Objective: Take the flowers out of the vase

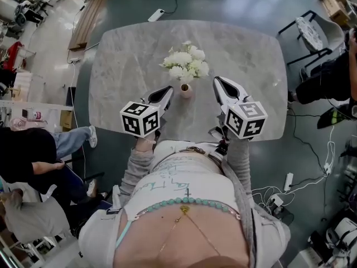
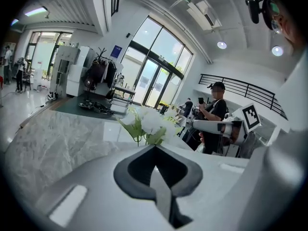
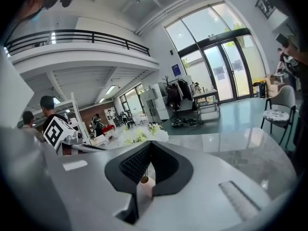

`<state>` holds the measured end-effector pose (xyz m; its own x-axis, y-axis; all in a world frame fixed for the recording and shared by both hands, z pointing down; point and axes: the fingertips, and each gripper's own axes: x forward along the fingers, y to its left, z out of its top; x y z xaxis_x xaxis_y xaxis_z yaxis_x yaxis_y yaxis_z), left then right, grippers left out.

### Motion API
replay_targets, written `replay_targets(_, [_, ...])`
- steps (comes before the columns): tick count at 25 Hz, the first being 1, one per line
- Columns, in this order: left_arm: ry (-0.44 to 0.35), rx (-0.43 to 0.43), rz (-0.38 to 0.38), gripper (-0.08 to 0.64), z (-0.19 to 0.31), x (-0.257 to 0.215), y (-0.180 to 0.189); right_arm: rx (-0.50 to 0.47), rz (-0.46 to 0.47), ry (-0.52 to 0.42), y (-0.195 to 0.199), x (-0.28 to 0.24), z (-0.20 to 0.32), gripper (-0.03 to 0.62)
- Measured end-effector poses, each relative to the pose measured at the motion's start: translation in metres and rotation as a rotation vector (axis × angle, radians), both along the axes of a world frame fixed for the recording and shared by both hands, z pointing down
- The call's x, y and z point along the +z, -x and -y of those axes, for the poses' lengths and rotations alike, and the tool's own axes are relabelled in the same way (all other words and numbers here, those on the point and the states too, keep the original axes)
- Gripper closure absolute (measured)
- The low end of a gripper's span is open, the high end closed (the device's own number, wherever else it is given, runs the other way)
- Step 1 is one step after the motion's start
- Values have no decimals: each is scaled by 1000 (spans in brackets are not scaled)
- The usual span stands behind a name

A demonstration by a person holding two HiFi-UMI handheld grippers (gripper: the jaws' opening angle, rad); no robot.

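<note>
1. Nearest the camera is the person's torso in a pale top (image 1: 184, 183), with both sleeves reaching forward toward the vase.
2. The left gripper (image 1: 168, 90) points in at the vase (image 1: 186, 90) from just left of it, with a small gap between them. Its jaws are pressed together with nothing between them.
3. The right gripper (image 1: 217, 81) sits just right of the vase, also apart from it. Its jaws are pressed together and empty. In the right gripper view, the vase's mouth shows through the hollow behind the closed tips.
4. The vase is small and pale, and stands upright on the grey marble table (image 1: 122, 66), between the two gripper tips.
5. The flowers (image 1: 186, 62), white with green leaves, stand in the vase and spread out above and beyond it.
6. Far right of the vase, past the table's edge, a chair (image 1: 312, 33) stands on the grey floor.
</note>
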<state>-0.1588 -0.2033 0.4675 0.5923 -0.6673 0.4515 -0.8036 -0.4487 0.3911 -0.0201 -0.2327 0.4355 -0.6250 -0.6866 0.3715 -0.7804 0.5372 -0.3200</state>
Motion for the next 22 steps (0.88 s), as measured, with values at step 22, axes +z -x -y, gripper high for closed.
replay_targets(22, [-11,255,-111,560,25,-1,24,258,-78,51,37,14,-16,566])
